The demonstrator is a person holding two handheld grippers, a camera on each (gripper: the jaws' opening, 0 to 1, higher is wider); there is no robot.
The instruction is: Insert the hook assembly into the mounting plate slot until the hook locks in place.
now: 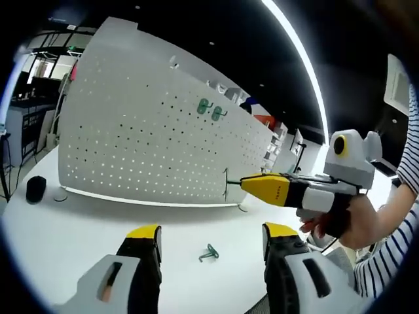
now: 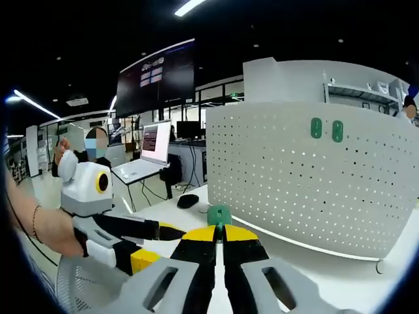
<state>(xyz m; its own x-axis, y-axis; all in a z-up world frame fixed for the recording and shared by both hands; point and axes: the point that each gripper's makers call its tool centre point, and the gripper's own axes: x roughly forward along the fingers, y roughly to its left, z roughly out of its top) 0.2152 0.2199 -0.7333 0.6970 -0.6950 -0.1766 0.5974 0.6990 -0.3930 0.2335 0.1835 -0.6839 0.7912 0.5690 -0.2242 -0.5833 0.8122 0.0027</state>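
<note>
We see white perforated pegboard panel (image 1: pixel 150 137) upright on white table (image 1: pixel 65 235), two green hooks (image 1: pixel 211 110) already mounted. Our right gripper (image 2: pixel 219 237) pinched narrow on green plastic hook (image 2: pixel 219 214), held near board. Our left gripper (image 1: pixel 211 237) spread wide, holding nothing; spare green hook (image 1: pixel 209 253) lies on table between its jaws.

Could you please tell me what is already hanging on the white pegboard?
Two green hooks sit side by side high on the pegboard. The right gripper holds a third green hook near its lower edge. Their pegs behind the panel are hidden.
</note>
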